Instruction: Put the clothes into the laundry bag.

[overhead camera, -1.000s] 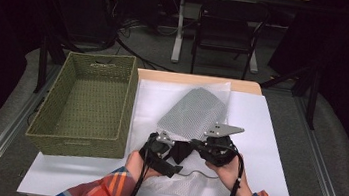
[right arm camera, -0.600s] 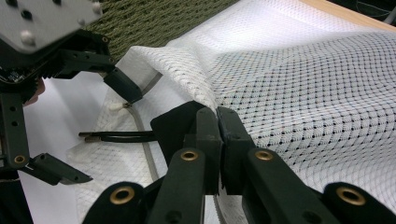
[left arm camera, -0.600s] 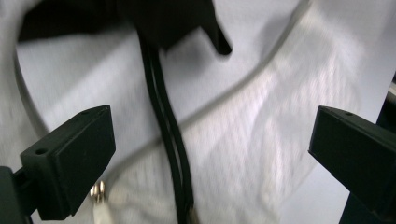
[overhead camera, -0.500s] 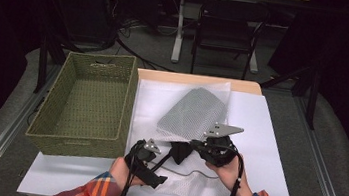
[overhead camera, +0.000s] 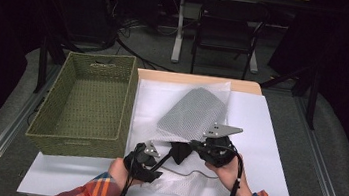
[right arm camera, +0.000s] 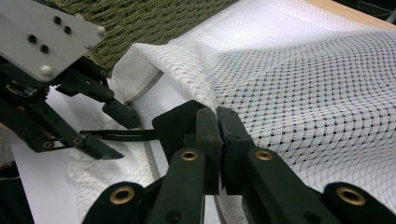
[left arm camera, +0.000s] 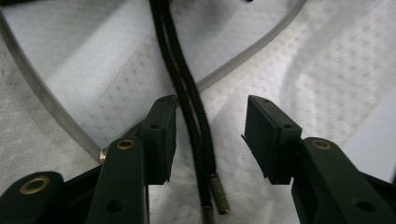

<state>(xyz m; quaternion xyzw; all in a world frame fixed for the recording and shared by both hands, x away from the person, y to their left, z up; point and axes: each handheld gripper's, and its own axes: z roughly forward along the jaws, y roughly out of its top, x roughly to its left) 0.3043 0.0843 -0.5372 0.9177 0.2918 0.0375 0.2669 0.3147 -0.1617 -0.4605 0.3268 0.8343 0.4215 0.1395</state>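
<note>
A white mesh bag [overhead camera: 196, 111] with something grey inside lies on the white sheet. My right gripper [overhead camera: 187, 149] is shut on the bag's near edge; the right gripper view shows its jaws [right arm camera: 217, 123] pressed together on the mesh [right arm camera: 303, 84]. My left gripper [overhead camera: 157, 161] sits just left of it. Its jaws [left arm camera: 210, 116] have just been closing and stand either side of a doubled black cord [left arm camera: 187, 107] without touching it. The cord's two metal tips point toward me. The bag's grey zipper [left arm camera: 46, 107] curves past on the left.
A green woven basket [overhead camera: 76, 144] stands to the left of the sheet, its inside bare. The white sheet [overhead camera: 268, 139] covers the table to the right of the bag. A chair and desk legs stand beyond the far edge.
My left gripper has drawn away from the right one, to the left and nearer the person, and its jaws have narrowed around the cord. The right gripper has held still.
</note>
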